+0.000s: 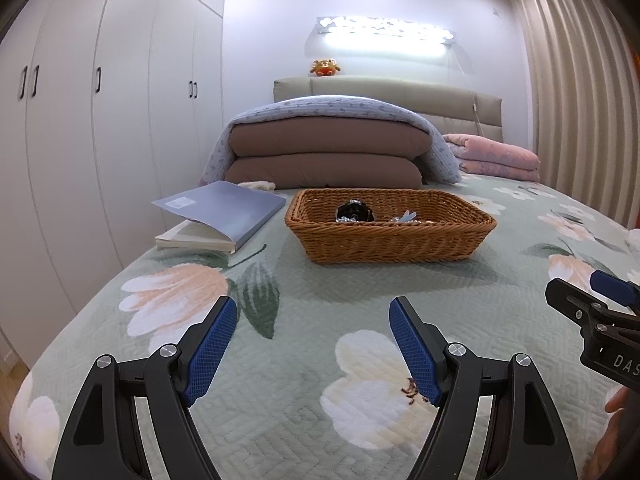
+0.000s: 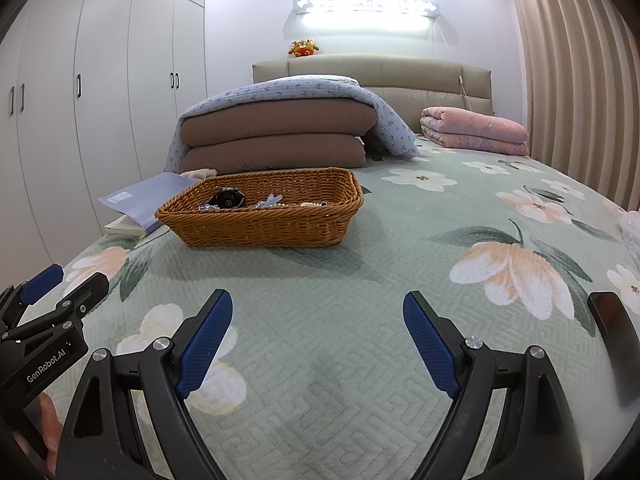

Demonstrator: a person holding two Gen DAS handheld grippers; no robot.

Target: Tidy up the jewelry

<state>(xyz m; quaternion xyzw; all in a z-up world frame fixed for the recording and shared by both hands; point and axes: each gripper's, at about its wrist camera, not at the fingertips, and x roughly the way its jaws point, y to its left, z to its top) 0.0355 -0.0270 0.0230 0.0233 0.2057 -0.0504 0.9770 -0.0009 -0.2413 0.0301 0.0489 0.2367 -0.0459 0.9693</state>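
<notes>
A brown wicker basket (image 1: 390,240) (image 2: 260,224) sits on the floral bedspread ahead of both grippers. Inside it lie a black round piece (image 1: 354,211) (image 2: 229,198), small glittering pieces (image 1: 348,220) (image 2: 208,207), a pale blue piece (image 1: 406,216) (image 2: 270,201) and a string of pale beads (image 2: 314,204). My left gripper (image 1: 312,312) stands open above the bedspread, short of the basket, nothing between its blue pads. My right gripper (image 2: 318,308) is likewise open and empty, to the right of the left one and short of the basket.
A grey-blue book (image 1: 220,216) (image 2: 140,204) lies left of the basket. Folded brown quilts under a blue blanket (image 1: 328,148) (image 2: 276,128) are stacked behind it, a pink quilt (image 1: 496,158) (image 2: 472,126) at the back right. White wardrobes (image 1: 100,120) line the left, curtains (image 2: 580,80) the right. A dark object (image 2: 616,340) lies near right.
</notes>
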